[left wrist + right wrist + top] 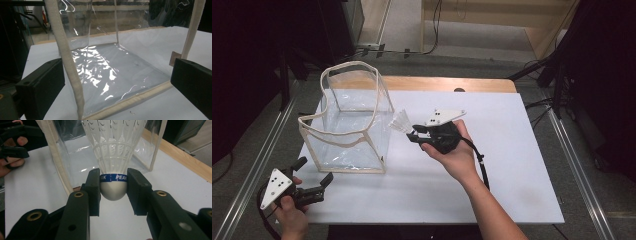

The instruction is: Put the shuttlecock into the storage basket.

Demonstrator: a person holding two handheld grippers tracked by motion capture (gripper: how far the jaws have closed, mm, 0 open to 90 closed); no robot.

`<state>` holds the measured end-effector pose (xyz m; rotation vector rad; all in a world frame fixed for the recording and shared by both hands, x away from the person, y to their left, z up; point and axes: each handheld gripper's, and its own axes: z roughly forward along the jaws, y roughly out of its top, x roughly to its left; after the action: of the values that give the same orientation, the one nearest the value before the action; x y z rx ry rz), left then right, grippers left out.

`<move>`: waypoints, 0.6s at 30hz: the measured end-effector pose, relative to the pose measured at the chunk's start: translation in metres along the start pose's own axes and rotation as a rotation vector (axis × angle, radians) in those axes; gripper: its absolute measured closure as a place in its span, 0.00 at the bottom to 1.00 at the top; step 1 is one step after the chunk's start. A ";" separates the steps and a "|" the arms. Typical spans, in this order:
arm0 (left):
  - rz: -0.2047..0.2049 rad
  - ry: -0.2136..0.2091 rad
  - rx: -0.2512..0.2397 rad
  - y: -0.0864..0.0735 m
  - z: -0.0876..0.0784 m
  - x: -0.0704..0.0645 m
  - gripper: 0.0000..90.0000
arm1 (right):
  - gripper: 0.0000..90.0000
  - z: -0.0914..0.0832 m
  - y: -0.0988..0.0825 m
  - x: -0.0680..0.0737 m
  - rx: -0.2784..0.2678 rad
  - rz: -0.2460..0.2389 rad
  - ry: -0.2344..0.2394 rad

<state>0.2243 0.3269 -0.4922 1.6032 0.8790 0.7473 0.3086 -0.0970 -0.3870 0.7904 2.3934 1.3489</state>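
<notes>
Bench topped with a white sheet, wood edge showing at the far side. Clear plastic bag with cream fabric trim standing open-topped on the bench's left half, walls creased and sagging a bit; nothing visible inside. Right gripper held above mid-bench just right of the bag, pointing left toward it, grey plate on top, cable trailing back along the forearm. Fingers clamped on a white shuttlecock: one on each side of the rounded cork base at its blue band, which reads "PEAK"; feather skirt aimed away from the gripper toward the bag, close to the bag's right wall. Left gripper low at the bench's near-left corner, just short of the bag's near-left bottom corner, not touching. Its fingers spread wide, holding nothing, framing the bag's near edge in the left gripper view.
</notes>
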 end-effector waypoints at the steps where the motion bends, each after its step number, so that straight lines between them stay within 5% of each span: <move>1: 0.000 0.000 0.000 0.000 0.000 0.000 0.00 | 0.70 0.000 0.001 0.000 -0.005 -0.001 0.002; 18: -0.001 -0.002 -0.002 0.000 0.000 0.000 0.00 | 0.70 0.000 0.013 0.002 -0.021 -0.012 0.001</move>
<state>0.2242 0.3271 -0.4923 1.6017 0.8773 0.7455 0.3107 -0.0906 -0.3761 0.7682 2.3770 1.3681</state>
